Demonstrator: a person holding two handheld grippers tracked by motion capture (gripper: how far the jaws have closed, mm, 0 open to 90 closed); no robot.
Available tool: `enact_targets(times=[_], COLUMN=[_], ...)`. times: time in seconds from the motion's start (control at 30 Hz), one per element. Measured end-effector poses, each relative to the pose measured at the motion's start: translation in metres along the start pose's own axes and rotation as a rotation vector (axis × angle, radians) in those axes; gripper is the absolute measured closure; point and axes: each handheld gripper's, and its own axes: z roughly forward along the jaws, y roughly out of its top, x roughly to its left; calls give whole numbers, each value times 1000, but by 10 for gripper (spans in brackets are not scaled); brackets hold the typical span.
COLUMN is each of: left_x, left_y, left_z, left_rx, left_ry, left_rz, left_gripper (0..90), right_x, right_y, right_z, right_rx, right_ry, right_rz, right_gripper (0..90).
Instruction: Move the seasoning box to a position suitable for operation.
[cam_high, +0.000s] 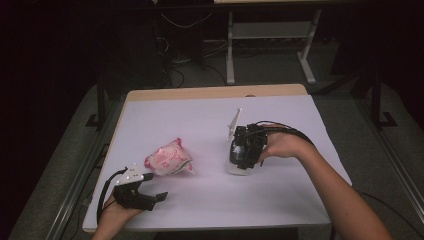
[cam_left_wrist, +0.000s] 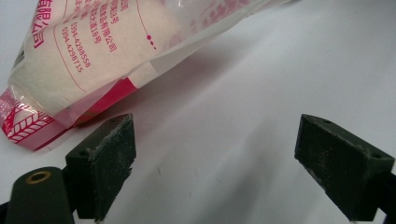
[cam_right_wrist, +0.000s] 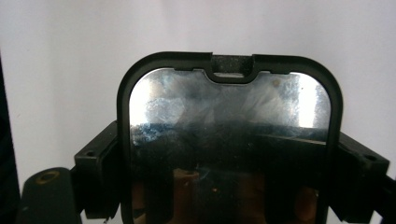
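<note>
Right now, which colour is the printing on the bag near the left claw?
Pink-red print on the clear and white bag, seen best in the left gripper view.

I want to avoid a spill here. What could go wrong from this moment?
1. The right gripper clamps the black-rimmed container only by its sides; it might slip or tilt while carried.
2. The bag lies close to the open left gripper; a careless move could push it away.
3. The container's shiny lid hides what is inside.
</note>
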Motion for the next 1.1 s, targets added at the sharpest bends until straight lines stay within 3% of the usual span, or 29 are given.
enact_targets(times=[0.07,0.57,1.1], left_x=[0,-2,-3], left_y=[0,1,1], left_z=[0,1,3], left_rx=[-3,1,8], left_ry=[3,-1,-10], left_rz=[1,5,3], left_gripper=[122,123,123], right_x=[6,38,43], right_y=[0,5,11], right_z=[2,20,28], right_rx=[-6,39,29], right_ry=[22,60,70], right_rz=[-9,-69,-86], right_gripper=[150,149,148])
